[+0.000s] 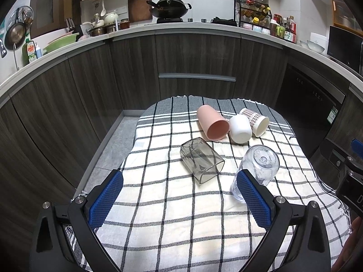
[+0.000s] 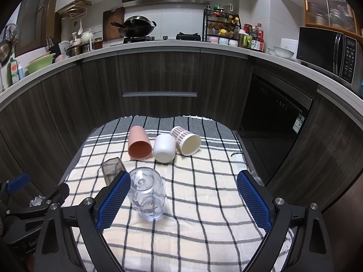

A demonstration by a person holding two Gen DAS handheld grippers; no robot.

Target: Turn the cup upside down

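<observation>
Right wrist view: clear plastic cup [image 2: 146, 196] stands upside down on the checked cloth [image 2: 204, 204], apparently already flipped.
Near it, four cups lie sideways; left gripper [image 1: 179, 201] and right gripper [image 2: 183, 200] gape, holding nothing.

Your left gripper [image 1: 179, 195] hangs with its blue-padded fingers [image 1: 105, 198] spread wide, nothing between them, angled forward and slightly downward. Your right gripper [image 2: 182, 198] matches it: fingers [image 2: 254, 200] parted wide, gripping nothing, tilted the same way. From the right wrist view, your left gripper shows at the lower left edge, level alongside and close by.
</observation>
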